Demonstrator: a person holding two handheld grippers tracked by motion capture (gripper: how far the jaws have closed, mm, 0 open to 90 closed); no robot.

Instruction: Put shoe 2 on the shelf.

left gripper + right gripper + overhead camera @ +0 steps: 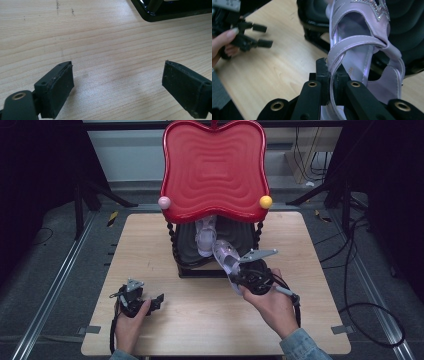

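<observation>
Sandal [362, 52] number two sits pinched in my right claw [331, 75], the pads closed tight on the edge of its pale lilac strap, so the shoe hangs ahead of and above the jaws with its glittered toe band pointing away from me. In the high view the same sandal [225, 257] tilts between my right claw [245, 279] and the front edge of the black lower shelf [240, 240] of the red-topped stand [214, 167]. Its partner, a matching sandal [205, 237], already lies on that shelf, just beyond the one I hold. So I judge the job about half done: one shoe is placed, the other is gripped and lifted off the table [200, 315] but not yet on the shelf. What remains is to carry it in under the red top, set it beside its mate and let go.

My left claw [117, 82] waits with its jaws spread wide and nothing between them, only bare wood below; it rests well off to the side of the stand [172, 11].

Some small print runs along the insole near my right pads, too blurred to read. I can make out no other brand or label.
</observation>
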